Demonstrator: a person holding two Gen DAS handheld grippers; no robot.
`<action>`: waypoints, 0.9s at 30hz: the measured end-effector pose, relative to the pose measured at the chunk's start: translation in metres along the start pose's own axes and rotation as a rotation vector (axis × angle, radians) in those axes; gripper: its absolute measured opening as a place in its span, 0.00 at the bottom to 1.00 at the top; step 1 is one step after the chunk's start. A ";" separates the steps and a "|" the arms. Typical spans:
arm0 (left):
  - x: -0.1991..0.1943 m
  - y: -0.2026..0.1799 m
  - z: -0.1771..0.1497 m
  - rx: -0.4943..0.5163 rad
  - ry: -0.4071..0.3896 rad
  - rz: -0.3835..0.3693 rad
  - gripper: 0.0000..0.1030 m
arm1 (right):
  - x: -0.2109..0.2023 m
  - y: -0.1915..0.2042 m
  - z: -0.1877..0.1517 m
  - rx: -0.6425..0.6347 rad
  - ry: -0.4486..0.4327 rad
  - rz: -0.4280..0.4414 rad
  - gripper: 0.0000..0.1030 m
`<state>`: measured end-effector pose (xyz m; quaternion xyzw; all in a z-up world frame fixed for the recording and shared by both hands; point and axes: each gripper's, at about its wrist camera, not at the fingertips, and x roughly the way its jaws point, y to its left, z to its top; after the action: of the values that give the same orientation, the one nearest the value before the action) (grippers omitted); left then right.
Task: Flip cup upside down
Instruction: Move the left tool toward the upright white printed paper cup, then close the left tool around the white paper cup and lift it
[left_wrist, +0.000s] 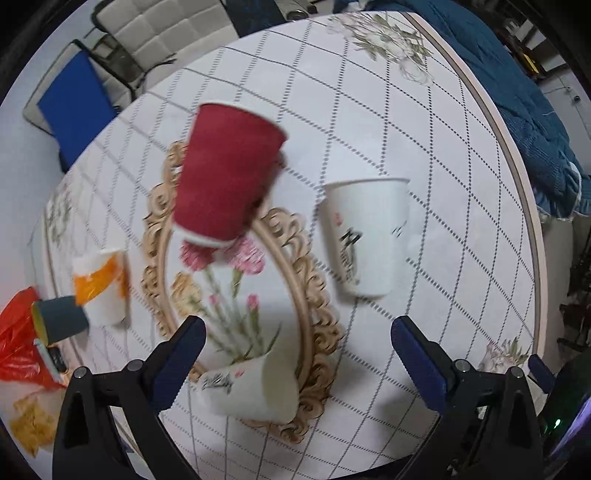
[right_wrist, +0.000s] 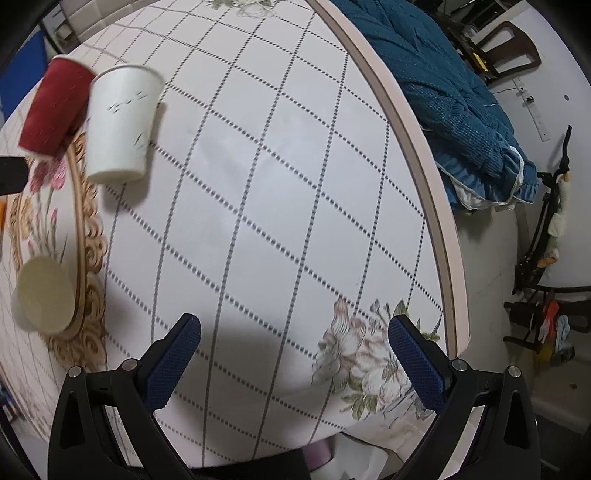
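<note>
The left tool (left_wrist: 297, 332) hangs over the bench (left_wrist: 424, 122) with its blue-padded fingers spread wide and nothing between them. Just under it a white floral paper cup (left_wrist: 251, 391) lies on its side on the gold-scrolled oval printed on the tablecloth (left_wrist: 314, 295). Beyond that a red paper cup (left_wrist: 227, 173) is tilted with its wide end toward the far side, its contact with the bench unclear through blur. To its right a white paper cup with dark script (left_wrist: 365, 236) stands upright, mouth up. Off to the left stand an orange-and-white cup (left_wrist: 101, 288) and a dark cup (left_wrist: 61, 319) beside a red plastic bag (left_wrist: 18, 343). The right tool (right_wrist: 293, 330), equally wide open and empty, hovers over bare tablecloth well apart from the cups, near a printed flower (right_wrist: 365, 354).
</note>
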<state>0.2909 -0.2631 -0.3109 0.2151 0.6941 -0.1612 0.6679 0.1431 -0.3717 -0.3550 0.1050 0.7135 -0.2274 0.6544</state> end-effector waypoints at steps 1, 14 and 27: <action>0.002 -0.003 0.004 0.001 0.007 -0.010 1.00 | 0.001 -0.001 0.005 0.008 0.002 0.001 1.00; 0.038 -0.036 0.043 0.047 0.051 -0.040 1.00 | 0.013 -0.020 0.023 0.055 0.017 -0.032 1.00; 0.068 -0.054 0.062 0.086 0.076 -0.062 0.72 | 0.022 -0.028 0.024 0.071 0.018 -0.067 1.00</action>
<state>0.3156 -0.3350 -0.3856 0.2280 0.7178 -0.2031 0.6258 0.1491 -0.4104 -0.3724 0.1059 0.7140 -0.2733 0.6358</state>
